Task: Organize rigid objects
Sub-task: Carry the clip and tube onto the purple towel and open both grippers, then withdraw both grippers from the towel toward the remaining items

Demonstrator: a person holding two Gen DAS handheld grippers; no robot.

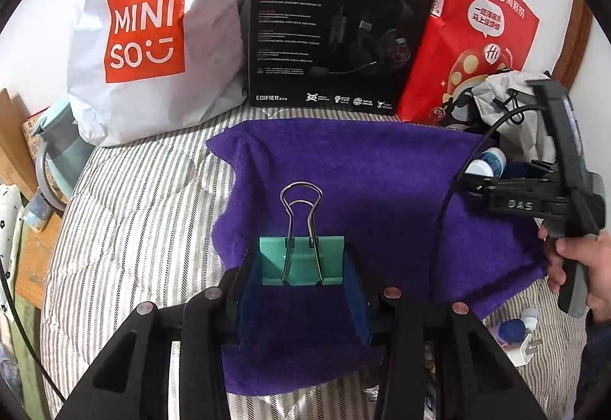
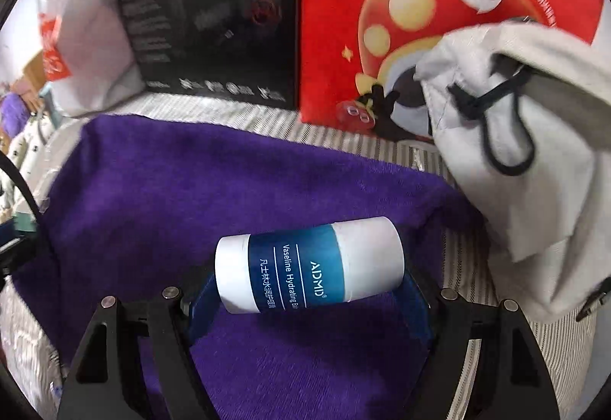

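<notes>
In the left wrist view, the left gripper (image 1: 301,263) pinches a teal binder clip (image 1: 301,259) (wire handles pointing away) above the purple cloth (image 1: 362,160). In the right wrist view, the right gripper (image 2: 309,290) clamps a balm stick (image 2: 309,265) sideways over that cloth, near a grey pouch (image 2: 534,160).

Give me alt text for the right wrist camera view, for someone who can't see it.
The right tool grips a white and blue Vaseline balm tube sideways above a purple towel on striped bedding. Behind stand a black headset box and a red paper bag; a grey drawstring pouch lies at right.
</notes>
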